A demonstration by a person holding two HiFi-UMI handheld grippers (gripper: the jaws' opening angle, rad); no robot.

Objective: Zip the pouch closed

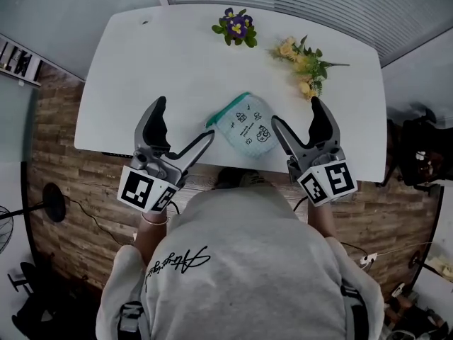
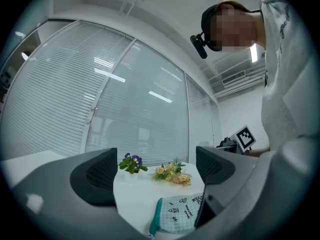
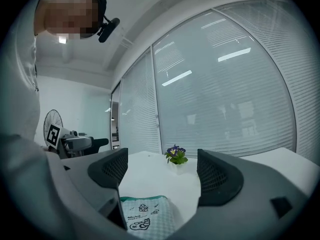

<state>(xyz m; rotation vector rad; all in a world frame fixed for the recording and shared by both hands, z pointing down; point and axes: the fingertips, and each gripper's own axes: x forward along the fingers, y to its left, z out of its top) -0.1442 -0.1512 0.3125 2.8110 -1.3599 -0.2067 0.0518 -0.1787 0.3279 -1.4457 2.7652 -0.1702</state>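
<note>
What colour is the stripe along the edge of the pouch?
Teal green, on a pale checked pouch. The head view shows it best.

Holding right gripper [image 3: 162, 170] with jaws wide apart, gripping nothing, facing teal-edged pouch [image 3: 146, 215] lying on white table [image 3: 147, 176] before purple flowers [image 3: 175, 155].

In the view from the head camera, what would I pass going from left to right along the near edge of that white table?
left gripper → pouch → right gripper. The two bunches of flowers stand further back and overlap these from side to side, so they are left out.
</note>
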